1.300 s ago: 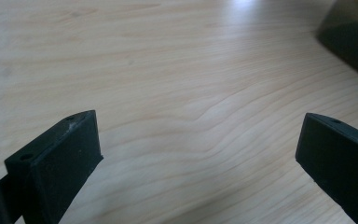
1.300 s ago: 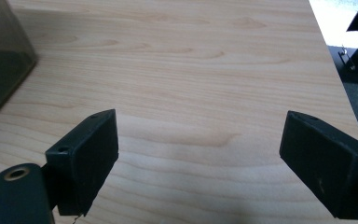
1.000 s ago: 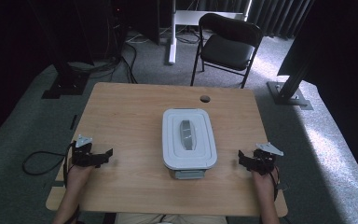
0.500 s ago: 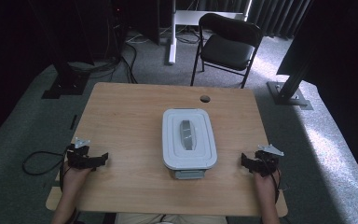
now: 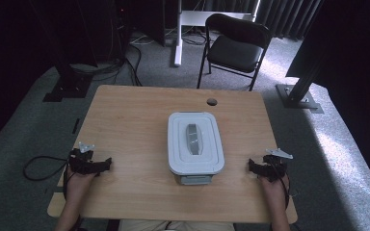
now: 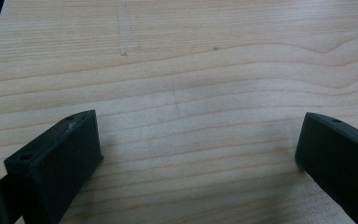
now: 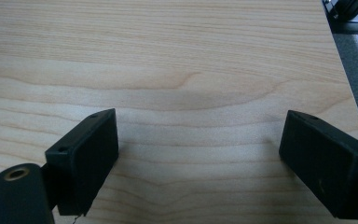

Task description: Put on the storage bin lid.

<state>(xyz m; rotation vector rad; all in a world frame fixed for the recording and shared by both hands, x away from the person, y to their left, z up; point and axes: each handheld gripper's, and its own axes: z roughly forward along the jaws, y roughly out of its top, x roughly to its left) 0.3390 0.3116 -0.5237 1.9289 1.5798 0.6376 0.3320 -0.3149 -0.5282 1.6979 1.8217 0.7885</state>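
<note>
A grey lidded plastic box with a handle in its lid stands in the middle of the wooden table. My left gripper rests low near the table's left front edge, well left of the box. Its jaws stand wide apart over bare wood in the left gripper view. On the far side of the box, near the right front edge, my right gripper sits just as low. Nothing lies between its parted jaws in the right gripper view.
A small round hole marks the table's far edge. A black chair stands behind the table on grey carpet. Dark stands and cables lie at the back left, and a metal base at the right.
Both grippers have drawn slightly back toward the front edge and sunk lower onto the table. The box has not moved.
</note>
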